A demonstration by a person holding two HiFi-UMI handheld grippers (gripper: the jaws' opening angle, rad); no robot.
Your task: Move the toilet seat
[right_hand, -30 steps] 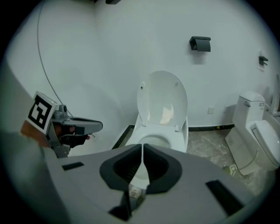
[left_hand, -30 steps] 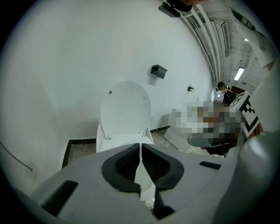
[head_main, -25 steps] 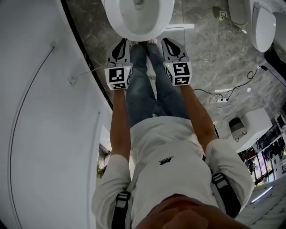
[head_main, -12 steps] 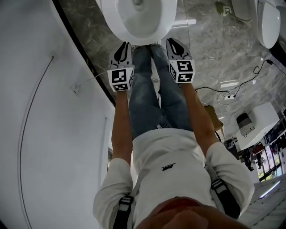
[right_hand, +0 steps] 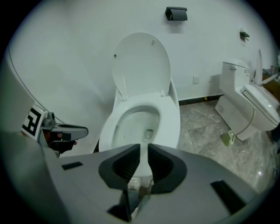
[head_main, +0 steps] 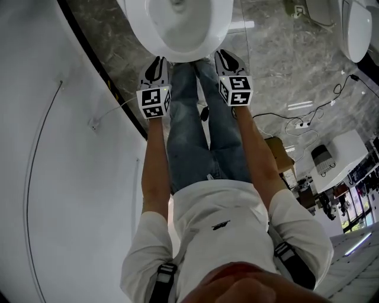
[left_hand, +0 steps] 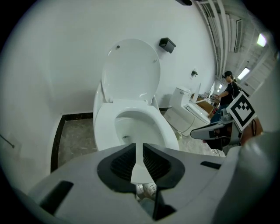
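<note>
A white toilet [head_main: 177, 29] stands against the wall, its lid [right_hand: 141, 65] raised upright and the seat ring [right_hand: 168, 120] lying flat on the bowl. My left gripper [head_main: 159, 60] hovers just before the bowl's front left, shut and holding nothing; in its own view the jaws [left_hand: 139, 146] meet over the front rim. My right gripper [head_main: 220, 54] is level with it at the front right, also shut and holding nothing [right_hand: 144, 146]. Neither touches the seat. The person's legs stand between the two grippers.
A second toilet [right_hand: 247, 100] stands to the right. A black box [right_hand: 176, 13] is fixed to the wall above the lid. Cables and a power strip [head_main: 299, 124] lie on the marble floor. A curved white wall [head_main: 59, 148] closes the left. Another person [left_hand: 227, 87] stands far off.
Both grippers stay shut in front of the bowl. The head view has shifted a little, and the right gripper sits slightly nearer the bowl's rim.
</note>
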